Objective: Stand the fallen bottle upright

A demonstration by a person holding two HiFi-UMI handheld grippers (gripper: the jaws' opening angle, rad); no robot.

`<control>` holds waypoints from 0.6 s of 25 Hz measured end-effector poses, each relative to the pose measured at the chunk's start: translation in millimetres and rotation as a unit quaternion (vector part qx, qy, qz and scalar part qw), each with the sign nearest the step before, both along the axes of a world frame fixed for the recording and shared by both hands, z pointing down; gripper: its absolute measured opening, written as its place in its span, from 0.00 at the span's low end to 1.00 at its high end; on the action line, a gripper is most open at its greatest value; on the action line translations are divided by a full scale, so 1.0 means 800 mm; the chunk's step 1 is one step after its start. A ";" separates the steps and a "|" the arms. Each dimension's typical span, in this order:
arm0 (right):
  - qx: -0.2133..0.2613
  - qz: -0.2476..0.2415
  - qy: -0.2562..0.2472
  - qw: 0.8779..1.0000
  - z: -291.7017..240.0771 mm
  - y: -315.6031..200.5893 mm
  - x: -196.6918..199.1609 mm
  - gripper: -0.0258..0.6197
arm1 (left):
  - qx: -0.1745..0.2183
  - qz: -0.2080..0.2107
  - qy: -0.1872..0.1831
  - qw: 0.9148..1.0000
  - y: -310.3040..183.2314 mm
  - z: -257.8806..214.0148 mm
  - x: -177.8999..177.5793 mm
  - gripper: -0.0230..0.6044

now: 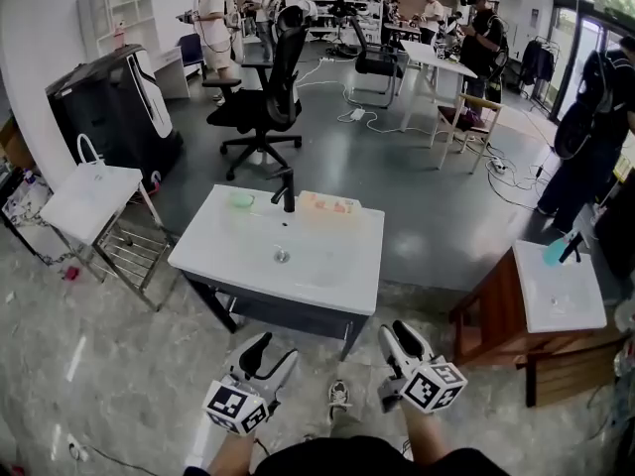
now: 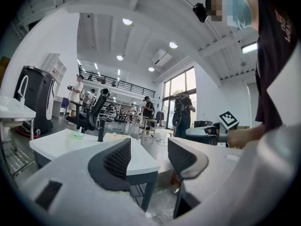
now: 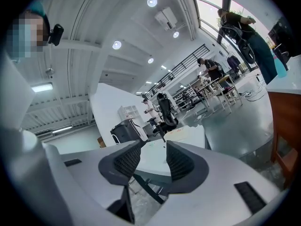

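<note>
A white sink-top table (image 1: 327, 266) stands ahead of me with a black faucet (image 1: 287, 190), a small green item (image 1: 242, 200) and a pale orange object (image 1: 327, 204) lying along its far edge. I cannot tell whether that object is the bottle. A cyan bottle (image 1: 554, 252) rests beside the faucet of a second sink unit (image 1: 566, 305) at the right. My left gripper (image 1: 273, 350) and right gripper (image 1: 399, 330) hang low near my body, short of the table. Both are open with nothing between the jaws, as the left gripper (image 2: 149, 149) and right gripper (image 3: 154, 149) views show.
A white folding table (image 1: 89, 198) and a wire rack (image 1: 129, 254) stand at the left, next to a black machine (image 1: 114, 107). An office chair (image 1: 266, 102) is behind the sink table. Several people stand at the back, and one person (image 1: 585, 147) at the right.
</note>
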State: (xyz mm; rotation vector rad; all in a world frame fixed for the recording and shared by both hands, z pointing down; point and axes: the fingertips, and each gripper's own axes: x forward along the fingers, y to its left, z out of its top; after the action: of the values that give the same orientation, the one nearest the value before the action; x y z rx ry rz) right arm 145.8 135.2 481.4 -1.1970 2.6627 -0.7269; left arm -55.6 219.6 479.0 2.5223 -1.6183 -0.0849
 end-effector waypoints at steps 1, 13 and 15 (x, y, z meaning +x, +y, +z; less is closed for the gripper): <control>-0.001 -0.001 -0.002 1.000 0.000 -0.012 -0.002 0.28 | -0.002 -0.002 -0.002 1.000 -0.012 -0.001 -0.001 0.42; -0.015 -0.028 -0.003 1.000 0.012 -0.173 -0.017 0.28 | 0.002 0.001 -0.030 1.000 -0.184 -0.011 0.003 0.42; -0.016 -0.032 -0.002 0.999 0.016 -0.197 -0.018 0.28 | 0.002 0.001 -0.031 1.000 -0.209 -0.009 0.007 0.42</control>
State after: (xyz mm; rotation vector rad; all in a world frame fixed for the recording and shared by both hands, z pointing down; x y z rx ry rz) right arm 131.3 -22.2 494.2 -1.1198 2.7079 -0.7848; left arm -50.4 52.0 472.0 2.5526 -1.6402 -0.0100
